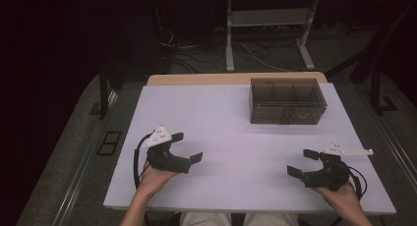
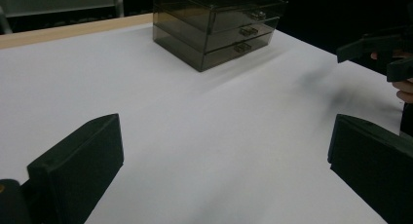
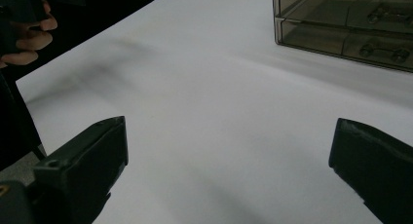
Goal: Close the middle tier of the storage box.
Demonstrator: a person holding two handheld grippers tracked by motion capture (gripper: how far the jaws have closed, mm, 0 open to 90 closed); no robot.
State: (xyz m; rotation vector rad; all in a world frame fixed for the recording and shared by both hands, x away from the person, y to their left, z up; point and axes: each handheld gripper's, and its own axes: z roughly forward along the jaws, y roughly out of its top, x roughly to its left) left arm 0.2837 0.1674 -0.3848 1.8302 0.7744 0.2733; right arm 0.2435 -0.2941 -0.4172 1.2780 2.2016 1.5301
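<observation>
I have both tongs low over the near half of the white desk (image 1: 236, 137), with nothing between their jaws. My left tongs (image 1: 187, 147) sit at the near left, jaws spread wide and pointing across toward the right; in the left gripper view the two black jaws stand far apart at the bottom corners with bare desk between them. My right tongs (image 1: 301, 162) sit at the near right, jaws likewise wide apart and pointing left toward the other pair; the right gripper view shows the same wide gap over bare surface. The smoky transparent drawer box (image 1: 287, 100) stands at the far right of the desk, well apart from both tongs. From the left gripper view I count three stacked drawers (image 2: 238, 34) with small handles, all pushed in.
</observation>
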